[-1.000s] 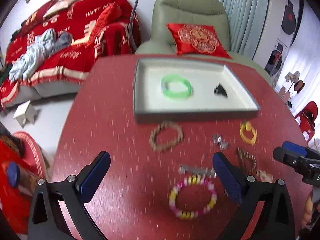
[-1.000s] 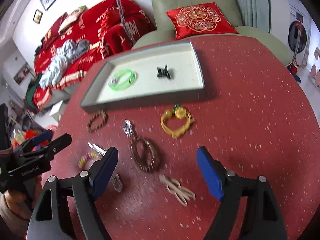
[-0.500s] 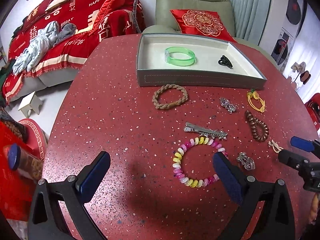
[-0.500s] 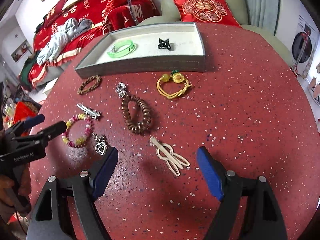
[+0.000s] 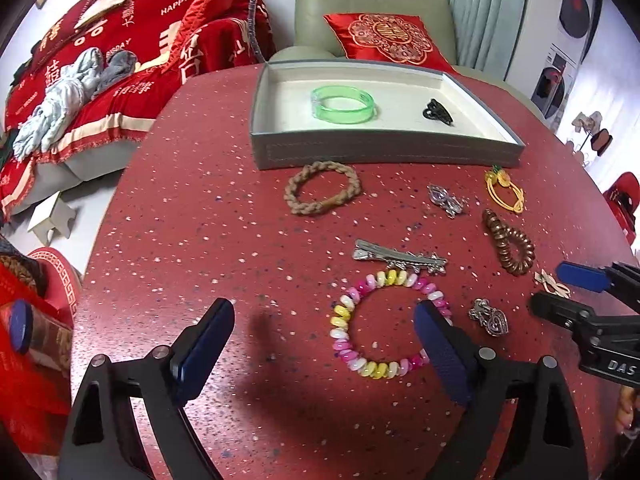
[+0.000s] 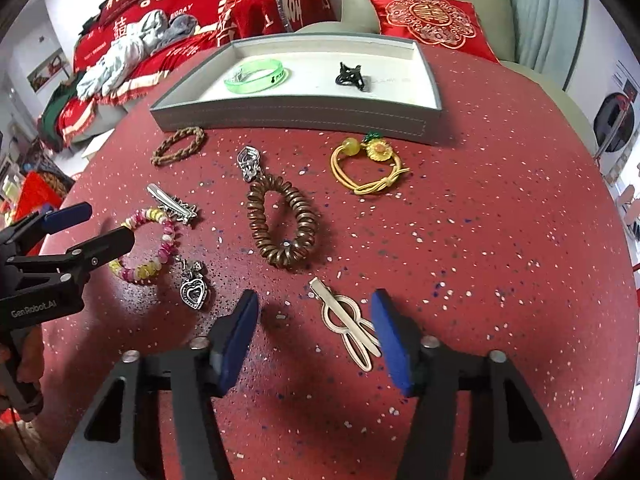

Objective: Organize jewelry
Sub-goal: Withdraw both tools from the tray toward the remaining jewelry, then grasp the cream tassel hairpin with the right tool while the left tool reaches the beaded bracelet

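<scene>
Both tools, left tool [image 5: 324, 336] and right tool [image 6: 314, 330], are wide open and hold nothing. The bead bracelet [image 5: 390, 322] looks light and bumpy; pinch its rim.

Surface [image 6: 500, 208]: right edge region bare, open passage. Near edge bare behind both claws. Centre and left crowded with loose pieces: coil tie [image 6: 282, 226], beaded bracelet [image 5: 390, 330], bar clip [image 5: 398, 258]. Tray [image 6: 296, 114] wall blocks far edge.
</scene>
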Motion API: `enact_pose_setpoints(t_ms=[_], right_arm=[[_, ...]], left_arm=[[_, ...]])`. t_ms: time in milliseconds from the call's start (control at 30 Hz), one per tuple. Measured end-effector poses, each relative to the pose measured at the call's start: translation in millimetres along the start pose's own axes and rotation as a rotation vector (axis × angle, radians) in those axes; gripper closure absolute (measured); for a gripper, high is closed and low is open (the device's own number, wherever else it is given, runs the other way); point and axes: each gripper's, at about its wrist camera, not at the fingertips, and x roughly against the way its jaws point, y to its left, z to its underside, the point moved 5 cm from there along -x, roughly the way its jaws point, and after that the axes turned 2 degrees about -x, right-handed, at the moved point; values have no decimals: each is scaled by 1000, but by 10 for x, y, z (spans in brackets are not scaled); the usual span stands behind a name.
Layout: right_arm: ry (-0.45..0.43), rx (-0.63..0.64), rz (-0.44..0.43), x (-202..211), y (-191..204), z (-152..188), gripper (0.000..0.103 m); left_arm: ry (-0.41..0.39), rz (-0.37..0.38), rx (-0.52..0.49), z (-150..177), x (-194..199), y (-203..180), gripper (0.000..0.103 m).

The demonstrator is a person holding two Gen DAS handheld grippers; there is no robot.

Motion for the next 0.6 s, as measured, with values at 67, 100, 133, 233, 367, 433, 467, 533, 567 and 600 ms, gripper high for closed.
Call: enact_pose_setpoints(t_ms=[67,100,133,233,367,433,467,533,567,600], right_arm=[[0,24,12,-8,22,-8,48],[0,39,19,-13,36,-12,51],[-1,49,29,-15,44,-3,53],[-5,69,34,-1,65,7,63],[-2,94,30,10,135,9,76],[-1,111,30,14,183,11,89],[0,110,25,12,204,15,93],[-6,110,39,15,215,18,93],[-11,107,43,16,215,17,94],[-15,96,40,28,203,14,94]], left_arm=[[2,0,-13,5,-10,-27,5],[8,-1,-20,9,-21,-39,7],[12,0,-24,16,-34,-49,7],[32,12,-35,44,-70,-88,27],[18,4,-71,61,-52,-144,34],[12,10,-78,64,-41,-154,50],[9,10,-82,62,-37,-154,57],[8,16,-93,58,-35,-164,74],[9,23,-93,58,-32,-164,74],[10,32,-92,59,-30,-163,75]])
